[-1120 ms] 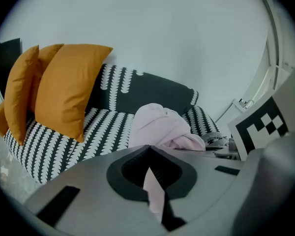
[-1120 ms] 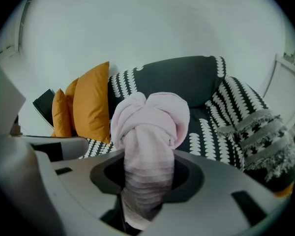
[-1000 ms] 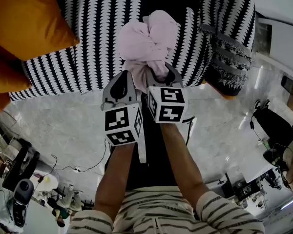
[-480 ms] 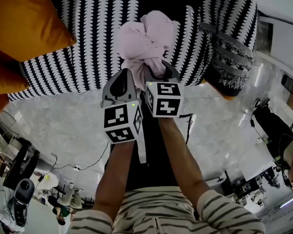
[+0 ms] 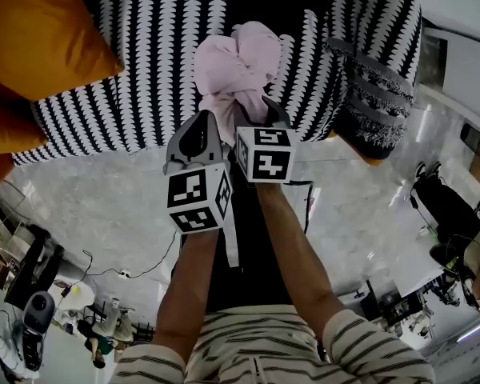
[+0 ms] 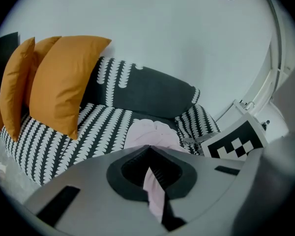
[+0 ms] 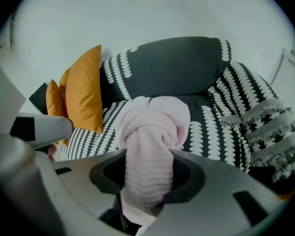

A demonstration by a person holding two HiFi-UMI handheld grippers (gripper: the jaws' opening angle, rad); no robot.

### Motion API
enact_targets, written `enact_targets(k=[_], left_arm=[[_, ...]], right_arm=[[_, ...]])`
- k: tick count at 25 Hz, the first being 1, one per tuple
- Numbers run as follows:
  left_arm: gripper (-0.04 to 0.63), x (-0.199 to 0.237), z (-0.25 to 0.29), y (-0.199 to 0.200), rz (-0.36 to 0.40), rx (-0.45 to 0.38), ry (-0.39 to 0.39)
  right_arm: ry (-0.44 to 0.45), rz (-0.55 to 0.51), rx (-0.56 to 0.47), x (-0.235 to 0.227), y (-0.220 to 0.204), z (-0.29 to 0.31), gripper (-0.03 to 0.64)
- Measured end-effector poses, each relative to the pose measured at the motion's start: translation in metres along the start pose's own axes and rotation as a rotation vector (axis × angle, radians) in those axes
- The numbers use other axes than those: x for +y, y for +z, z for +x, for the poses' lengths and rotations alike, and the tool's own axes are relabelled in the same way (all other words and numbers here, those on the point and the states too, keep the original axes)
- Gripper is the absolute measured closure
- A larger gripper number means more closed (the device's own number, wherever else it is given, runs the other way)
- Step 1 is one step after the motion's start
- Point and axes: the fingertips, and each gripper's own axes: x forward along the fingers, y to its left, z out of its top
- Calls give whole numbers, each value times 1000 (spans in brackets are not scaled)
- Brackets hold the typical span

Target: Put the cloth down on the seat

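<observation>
Pinching cloth [image 6: 154, 193], left tongs [image 6: 148, 154]: gripper view only.

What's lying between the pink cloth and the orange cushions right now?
Nothing. In the head view only bare black-and-white seat separates the cloth from the orange cushions.

The seat [image 5: 160, 62] had bare room to the left of the bunched cloth [image 5: 236, 66], as far as the orange pillows [image 5: 40, 30]. On the right, a fringed cushion [image 5: 376, 86] stood near, leaving only a thin strip. The floor [image 5: 104, 206] in front lay open.
</observation>
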Motion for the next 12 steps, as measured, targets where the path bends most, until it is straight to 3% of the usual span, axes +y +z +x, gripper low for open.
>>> enact_targets(k=[9, 12], left_arm=[[591, 3, 7, -1, -19, 1, -10], [591, -2, 9, 1, -22, 6, -16]], right_arm=[[-3, 29, 3, -3, 1, 10, 430], [-24, 30, -19, -11, 10, 5, 508]])
